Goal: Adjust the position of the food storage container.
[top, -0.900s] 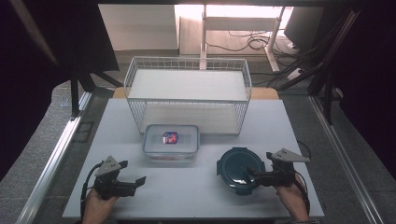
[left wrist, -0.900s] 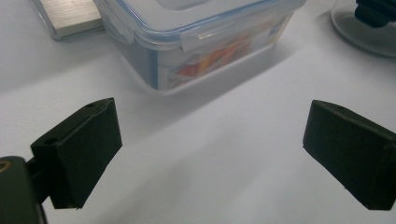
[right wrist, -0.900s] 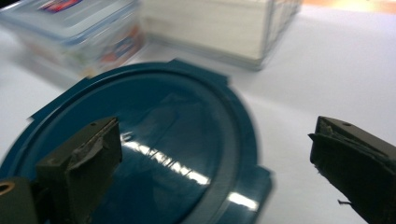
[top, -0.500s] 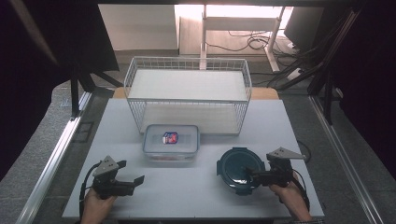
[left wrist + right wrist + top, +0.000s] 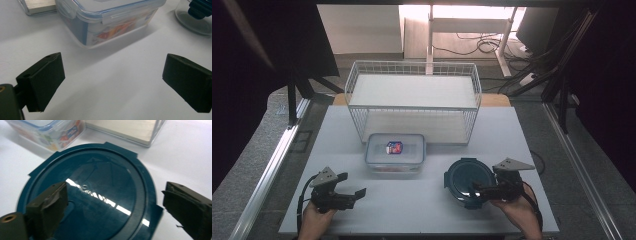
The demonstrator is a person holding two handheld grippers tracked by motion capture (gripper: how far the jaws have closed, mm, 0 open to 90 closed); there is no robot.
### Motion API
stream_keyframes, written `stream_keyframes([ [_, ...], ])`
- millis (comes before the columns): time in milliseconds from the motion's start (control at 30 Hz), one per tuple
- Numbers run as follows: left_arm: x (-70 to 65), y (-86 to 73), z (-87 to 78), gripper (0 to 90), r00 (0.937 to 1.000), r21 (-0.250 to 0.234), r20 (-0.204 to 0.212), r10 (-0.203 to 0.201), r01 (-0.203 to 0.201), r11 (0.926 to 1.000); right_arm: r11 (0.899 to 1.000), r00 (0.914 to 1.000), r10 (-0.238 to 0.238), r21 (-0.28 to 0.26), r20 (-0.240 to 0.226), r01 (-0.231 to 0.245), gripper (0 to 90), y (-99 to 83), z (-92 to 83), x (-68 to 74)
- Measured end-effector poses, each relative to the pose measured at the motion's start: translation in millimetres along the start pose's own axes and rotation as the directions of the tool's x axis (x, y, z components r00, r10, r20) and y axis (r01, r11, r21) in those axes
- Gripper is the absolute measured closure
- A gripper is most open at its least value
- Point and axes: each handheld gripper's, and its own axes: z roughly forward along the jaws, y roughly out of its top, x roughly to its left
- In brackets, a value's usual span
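my right gripper hangs over the round dark-blue lidded container at the near right of the white table, jaws spread wide, one over the lid and the other out past its rim. i judge this the approach to a grasp: nothing is pinched yet. the next move, as i see it, calls for lowering until one jaw sits outside the rim and the other on the lid, or picking one of the lid's side tabs, then closing squarely so the smooth lid does not slip.

my left gripper rests low near the table's front left, jaws wide and empty, pointing toward the clear rectangular box with the blue-edged lid, which stands just in front of the white wire basket, near the round container but apart from it.

the glare on the lid hides its surface detail. i cannot tell what is in the round container, nor read the coloured label in the clear box. the near edge of the round lid is cut off in the right gripper view.
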Motion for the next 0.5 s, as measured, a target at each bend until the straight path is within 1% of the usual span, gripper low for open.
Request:
stream_keyframes([
  [33, 0.0, 0.0, 0.0, 3.9, 1.0, 0.0, 0.0, 0.0, 0.0, 1.0, 1.0, 0.9999, -0.01, 0.006, -0.003, 0.01, 16.3, 1.0, -0.3, 2.4],
  [67, -0.2, 0.2, -0.5, 3.9, 1.0, -0.007, 0.008, 0.004, -0.004, 1.0, 1.0, 0.9998, -0.018, 0.007, -0.009, 0.018, 19.3, 2.0, -0.4, 5.3],
  [100, -0.8, 0.5, -1.3, 3.9, 0.9998, -0.021, 0.019, 0.006, -0.006, 0.9998, 1.0, 0.9998, -0.018, 0.007, -0.009, 0.018, 19.3, 2.0, -0.4, 5.3],
  [133, -2.3, 1.5, -3.0, 3.9, 0.9995, -0.04, 0.03, 0.013, -0.012, 0.9991, 0.999, 0.999, -0.043, -0.001, -0.014, 0.043, 27.3, 4.2, -1.2, 11.2],
  [167, -2.3, 1.5, -3.0, 3.9, 0.9995, -0.04, 0.03, 0.013, -0.012, 0.9991, 0.999, 0.999, -0.043, -0.001, -0.014, 0.043, 27.3, 4.2, -1.2, 11.2],
  [200, -3.2, 1.9, -3.1, 3.9, 0.9995, -0.042, 0.026, 0.019, -0.018, 0.999, 0.997, 0.9972, -0.071, -0.01, -0.023, 0.07, 36.8, 6.7, -2.8, 18.0],
  [267, -2.9, 1.4, -2.0, 3.9, 0.9996, -0.032, 0.021, 0.02, -0.02, 0.9993, 0.995, 0.9942, -0.095, -0.02, -0.05, 0.094, 43.7, 9.2, -3.7, 24.9],
  [333, -2.7, 1.2, -1.3, 3.9, 0.9996, -0.025, 0.021, 0.019, -0.018, 0.9995, 0.991, 0.9886, -0.134, -0.024, -0.068, 0.133, 52.0, 10.7, -4.0, 32.9],
  [400, -3.1, 1.2, -0.8, 4.0, 0.9997, -0.022, 0.018, 0.017, -0.017, 0.9996, 0.985, 0.9802, -0.174, -0.033, -0.094, 0.172, 59.9, 12.1, -4.2, 41.9],
  [433, -3.1, 1.2, -0.8, 4.0, 0.9997, -0.022, 0.018, 0.017, -0.017, 0.9996, 0.985, 0.9802, -0.174, -0.033, -0.094, 0.172, 59.9, 12.1, -4.2, 41.9],
  [467, -3.2, 1.0, -0.2, 4.0, 0.9996, -0.019, 0.024, 0.019, -0.018, 0.9997, 0.981, 0.9747, -0.192, -0.043, -0.114, 0.188, 68.4, 13.7, -4.2, 50.6],
  [500, -3.2, 1.0, -0.2, 3.9, 0.9996, -0.019, 0.024, 0.019, -0.018, 0.9997, 0.981, 0.9747, -0.192, -0.043, -0.114, 0.188, 68.4, 13.7, -4.2, 50.6],
])
